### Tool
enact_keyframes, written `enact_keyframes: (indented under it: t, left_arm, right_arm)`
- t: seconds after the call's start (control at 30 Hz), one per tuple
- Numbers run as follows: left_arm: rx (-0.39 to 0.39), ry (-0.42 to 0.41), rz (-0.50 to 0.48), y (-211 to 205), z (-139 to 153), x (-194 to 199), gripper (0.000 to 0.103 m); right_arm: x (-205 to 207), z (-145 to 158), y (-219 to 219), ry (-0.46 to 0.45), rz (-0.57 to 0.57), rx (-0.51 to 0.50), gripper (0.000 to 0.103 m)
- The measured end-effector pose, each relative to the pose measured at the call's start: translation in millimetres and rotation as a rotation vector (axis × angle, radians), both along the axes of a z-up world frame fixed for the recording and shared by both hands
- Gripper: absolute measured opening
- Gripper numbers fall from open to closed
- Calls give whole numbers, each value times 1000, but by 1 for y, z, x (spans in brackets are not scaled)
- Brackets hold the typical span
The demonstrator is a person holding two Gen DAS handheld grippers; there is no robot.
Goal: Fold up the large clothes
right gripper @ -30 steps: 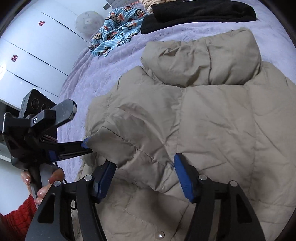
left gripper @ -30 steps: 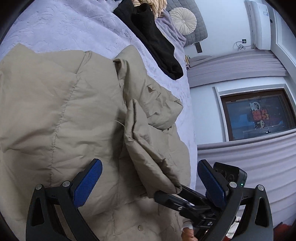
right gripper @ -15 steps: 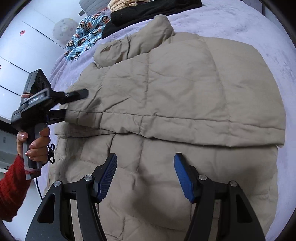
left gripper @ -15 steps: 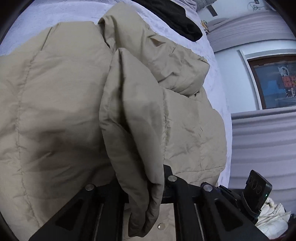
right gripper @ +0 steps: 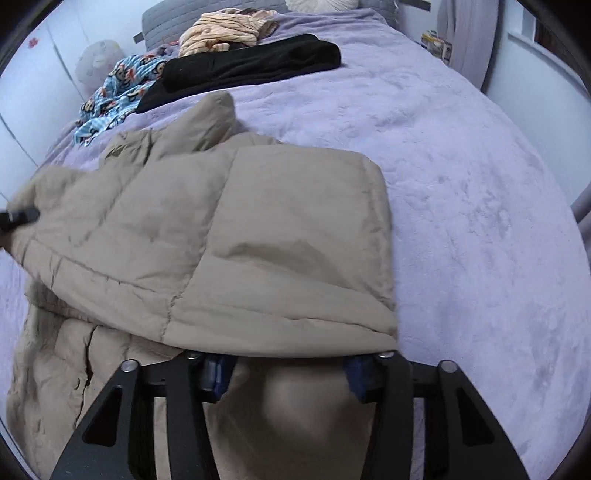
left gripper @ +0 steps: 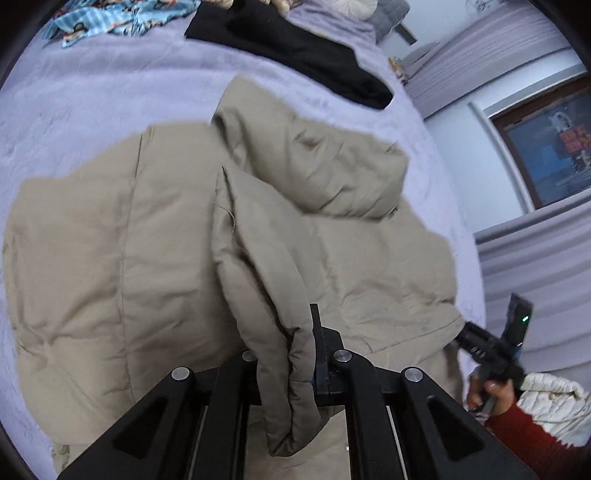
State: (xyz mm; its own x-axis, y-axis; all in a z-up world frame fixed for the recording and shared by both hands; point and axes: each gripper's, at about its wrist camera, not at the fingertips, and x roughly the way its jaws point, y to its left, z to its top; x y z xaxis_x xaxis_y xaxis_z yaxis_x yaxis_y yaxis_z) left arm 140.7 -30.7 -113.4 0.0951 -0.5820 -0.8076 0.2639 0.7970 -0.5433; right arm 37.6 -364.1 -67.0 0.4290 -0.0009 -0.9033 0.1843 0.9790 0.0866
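A large beige puffer jacket (left gripper: 122, 258) lies on the purple bedspread (left gripper: 92, 92). My left gripper (left gripper: 291, 362) is shut on the jacket's sleeve (left gripper: 266, 280), which hangs folded between its jaws. The jacket also shows in the right wrist view (right gripper: 229, 236), with a folded panel lying across its body. My right gripper (right gripper: 284, 373) is open, its blue pads (right gripper: 216, 376) tucked under the edge of that folded panel. The right gripper also shows at the right of the left wrist view (left gripper: 495, 347), at the jacket's edge.
A black garment (right gripper: 251, 66), a blue patterned cloth (right gripper: 114, 96) and a striped beige garment (right gripper: 221, 33) lie at the far end of the bed. A grey pillow (right gripper: 166, 22) is behind them. A window (left gripper: 554, 147) and a white puffy item (left gripper: 554, 402) are to the right.
My left gripper closed on the sleeve and has drawn it back across the jacket. My right gripper moved low, under the folded panel's edge, still open.
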Motion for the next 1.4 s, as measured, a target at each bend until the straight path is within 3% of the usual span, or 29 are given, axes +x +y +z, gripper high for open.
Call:
enact_keyframes:
  t: [0.1,0.2,0.37,0.43,0.47,0.5,0.53,0.63,0.73,0.77,0.8,0.93,1.1,1.27,1.4]
  left_arm:
    - [41,22,10,-7,-29,-10,11]
    - [46,27,31,2,-25,-12,16]
    - [190,-40,82,33,-2,-9,18]
    - [285,-88,114,48,9,-11,18]
    - [302,-103,124,56,15,-10,18]
    - [299,-114,132,61,20,-11,18]
    - [291,-122,140,66,26,-12,18]
    - [258,-157,148,66,43,-14,18]
    - [213,-189,132,37,53,-9,18]
    - [219,-195,123,24,51,-6,18]
    - [242,-197,113,15,46,-4,18]
    - [375,-192,96,-15,8,2,18]
    - [364,-190,65,-21,-12,4,18]
    - [379,-163,92,-17,-6,6,18]
    - [446,-203,99,-10,12,-4,18]
  right_arm:
    - [-3,-23,-16,29,-43,75,36]
    - [-4,-29,-15,20,-64,70,36]
    - [-4,-28,-13,35,-70,79,36]
    - [-5,-21,-10,68,-81,92,41]
    - [-8,-15,-6,94,-80,88,48]
    - [-13,-9,-1,110,-69,82,63]
    - [-23,-2,5,116,-47,82,68]
    - [-51,24,29,83,50,98,69]
    - [-57,47,26,-11,40,68,62]
    - [-51,52,18,-39,9,58,45]
    - [-40,53,6,-60,-38,65,36]
    - [8,33,-26,-82,-142,123,32]
    - [38,-24,-43,19,-164,93,28]
    - [36,-22,-47,12,-176,88,28]
    - [21,-3,-41,10,-210,77,33]
